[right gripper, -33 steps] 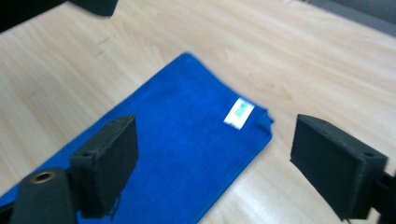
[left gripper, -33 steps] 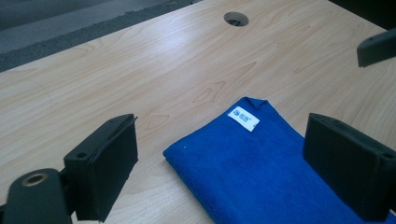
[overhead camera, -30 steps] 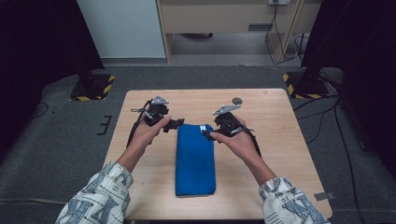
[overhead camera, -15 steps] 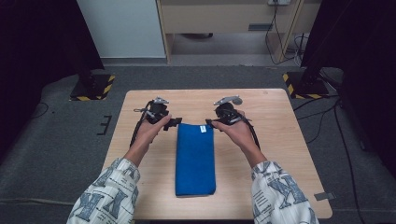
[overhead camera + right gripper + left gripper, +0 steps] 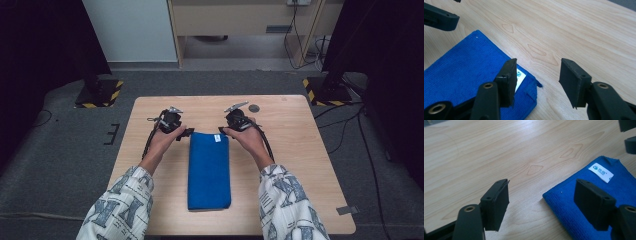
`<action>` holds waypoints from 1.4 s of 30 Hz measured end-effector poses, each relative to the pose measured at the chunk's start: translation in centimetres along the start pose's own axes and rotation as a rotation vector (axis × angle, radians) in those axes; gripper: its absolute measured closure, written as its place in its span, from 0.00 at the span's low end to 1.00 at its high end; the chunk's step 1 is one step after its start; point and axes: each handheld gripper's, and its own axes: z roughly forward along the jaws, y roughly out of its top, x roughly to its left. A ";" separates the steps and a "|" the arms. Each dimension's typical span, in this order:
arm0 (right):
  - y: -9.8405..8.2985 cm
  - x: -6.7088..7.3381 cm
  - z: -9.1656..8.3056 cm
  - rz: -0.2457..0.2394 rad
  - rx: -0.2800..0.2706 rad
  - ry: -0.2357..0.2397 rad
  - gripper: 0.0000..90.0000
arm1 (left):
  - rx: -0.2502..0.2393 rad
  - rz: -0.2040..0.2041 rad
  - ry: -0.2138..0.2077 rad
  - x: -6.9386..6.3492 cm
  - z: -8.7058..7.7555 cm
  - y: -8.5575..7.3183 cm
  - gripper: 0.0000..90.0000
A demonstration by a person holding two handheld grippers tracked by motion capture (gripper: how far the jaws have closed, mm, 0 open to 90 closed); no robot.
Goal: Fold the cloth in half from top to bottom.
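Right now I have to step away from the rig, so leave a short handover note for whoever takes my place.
Left gripper: open, one jaw over the far left corner of the folded blue terry towel, holding nothing.
Right gripper: open, straddling the far right corner by the white label.
The towel lies flat mid-table on the light wooden table.
Done: both grippers at the far corners.
Left: close on them; probably the next fold.

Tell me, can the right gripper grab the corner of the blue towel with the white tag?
Probably yes. The right gripper has its jaws open right over that corner of the blue towel, beside the white tag, with nothing between.
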 end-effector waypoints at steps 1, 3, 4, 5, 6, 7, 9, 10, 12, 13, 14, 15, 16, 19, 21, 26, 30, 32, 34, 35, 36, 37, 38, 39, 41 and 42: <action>-0.1 -0.1 0.2 0.001 0.004 0.000 0.54 | 0.001 -0.002 -0.003 0.0 0.2 -0.1 0.31; -0.2 -0.1 0.7 0.008 0.021 -0.013 0.57 | 0.004 -0.010 -0.004 0.1 0.6 -0.2 0.31; -0.2 -0.1 0.7 0.008 0.021 -0.013 0.57 | 0.008 -0.010 -0.009 0.1 0.7 -0.2 0.31; -0.3 -0.2 0.8 0.011 0.019 -0.018 0.63 | 0.016 -0.004 -0.007 0.0 0.8 -0.3 0.33; -0.3 -0.2 0.8 0.011 0.019 -0.018 0.63 | 0.016 -0.004 -0.007 0.0 0.8 -0.3 0.36; -0.4 -0.3 0.8 0.031 0.019 -0.022 0.68 | 0.018 0.003 -0.012 0.0 0.9 -0.3 0.38; -0.6 -0.3 0.8 0.036 0.023 -0.020 0.72 | 0.026 0.021 -0.022 -0.3 1.0 -0.3 0.41; -0.6 -0.3 0.8 0.036 0.023 -0.020 0.72 | 0.026 0.021 -0.022 -0.3 1.0 -0.3 0.43; -0.8 -0.4 0.9 0.029 0.034 -0.021 0.75 | 0.026 0.040 -0.027 -0.5 1.1 -0.2 0.44; -0.9 -0.3 1.0 0.034 0.036 -0.025 0.76 | 0.027 0.041 -0.030 -0.6 1.1 -0.2 0.45; -1.0 -0.4 1.3 0.038 0.036 -0.020 0.77 | 0.024 0.040 -0.037 -0.6 1.2 -0.3 0.48; -1.1 -0.4 1.4 0.040 0.037 -0.021 0.77 | 0.024 0.035 -0.044 -0.6 1.4 -0.3 0.49; -1.1 -0.4 1.4 0.040 0.037 -0.021 0.77 | 0.028 0.038 -0.044 -0.6 1.6 -0.4 0.49; -1.3 -0.4 1.8 0.046 0.028 -0.017 0.76 | 0.043 0.039 -0.052 -0.8 2.1 -0.6 0.50; -1.4 -0.4 1.9 0.054 0.028 -0.008 0.76 | 0.047 0.036 -0.054 -0.8 2.3 -0.6 0.50; -1.7 0.0 2.6 0.061 0.050 -0.017 0.66 | 0.073 0.041 -0.039 -1.0 2.8 -0.8 0.50; -1.7 0.1 2.7 0.067 0.046 -0.010 0.63 | 0.079 0.041 -0.043 -1.2 3.0 -0.9 0.50; -1.8 0.4 2.9 0.058 0.060 -0.009 0.59 | 0.092 0.047 -0.039 -1.2 3.1 -1.0 0.52; -1.8 0.5 3.1 0.057 0.065 -0.009 0.57 | 0.099 0.045 -0.036 -1.2 3.2 -1.1 0.52; -1.8 0.6 3.2 0.060 0.069 -0.009 0.56 | 0.095 0.040 -0.033 -1.1 3.2 -1.2 0.52; -1.8 0.9 3.4 0.056 0.072 -0.012 0.56 | 0.088 0.039 -0.030 -1.1 3.2 -1.4 0.53; -1.8 1.0 3.6 0.050 0.069 -0.012 0.55 | 0.086 0.033 -0.029 -1.1 3.3 -1.5 0.53; -1.8 1.1 3.6 0.049 0.076 -0.016 0.55 | 0.090 0.036 -0.030 -1.0 3.3 -1.6 0.53; -1.8 1.1 3.6 0.049 0.076 -0.016 0.55 | 0.091 0.043 -0.027 -1.0 3.3 -1.7 0.53; -1.8 1.2 3.8 0.044 0.074 -0.016 0.55 | 0.083 0.036 -0.027 -0.9 3.2 -1.9 0.53; -1.8 1.2 3.8 0.044 0.079 -0.020 0.55 | 0.080 0.038 -0.024 -0.9 3.2 -1.9 0.53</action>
